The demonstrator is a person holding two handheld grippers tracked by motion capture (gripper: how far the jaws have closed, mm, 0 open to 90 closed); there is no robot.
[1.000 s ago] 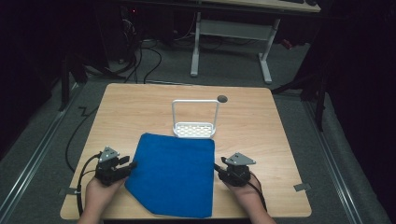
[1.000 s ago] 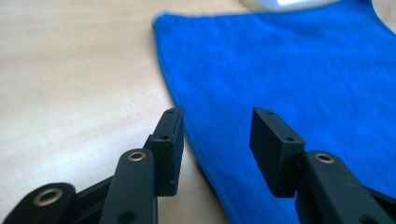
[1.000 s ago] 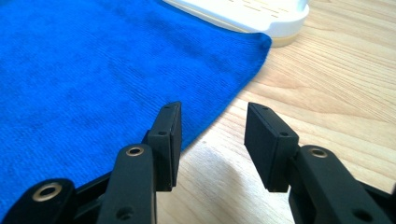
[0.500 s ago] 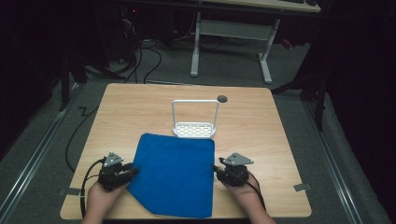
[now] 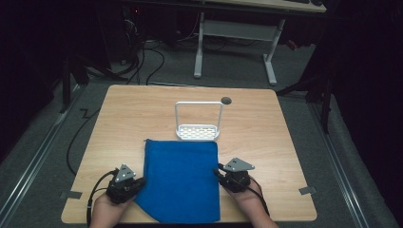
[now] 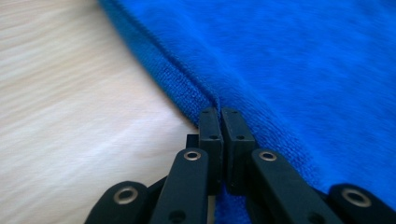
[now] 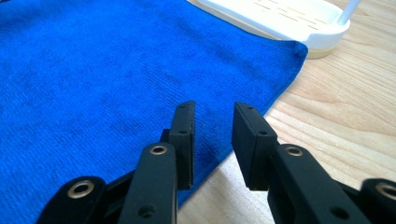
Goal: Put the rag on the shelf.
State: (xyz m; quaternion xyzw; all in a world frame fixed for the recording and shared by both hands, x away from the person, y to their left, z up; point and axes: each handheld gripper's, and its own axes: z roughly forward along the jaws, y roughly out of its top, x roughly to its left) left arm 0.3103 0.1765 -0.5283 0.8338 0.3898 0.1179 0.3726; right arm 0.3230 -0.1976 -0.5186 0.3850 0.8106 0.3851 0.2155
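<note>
A blue cloth [image 5: 183, 180] lies flat on the near half of the wooden table [image 5: 142, 114]. My left gripper [image 5: 137, 183] is at the cloth's left edge. In the left gripper view its jaws are shut on the hem of the blue cloth [image 6: 299, 65], and the left gripper [image 6: 219, 114] sits low over the wood. My right gripper [image 5: 220, 171] is at the cloth's right edge. The right gripper [image 7: 212, 116] stands open, one jaw over the blue cloth [image 7: 93, 70] and the other over bare wood.
A white slotted rack [image 5: 198, 130] with a tall wire handle stands just beyond the cloth's far edge; the white rack [image 7: 280, 18] touches the cloth's far corner. A dark round hole [image 5: 226, 100] is near the table's far edge. Cables cross the floor behind.
My left gripper has drawn back toward the near edge with the cloth's left edge, and the cloth now lies squarer. The right gripper has barely moved.
</note>
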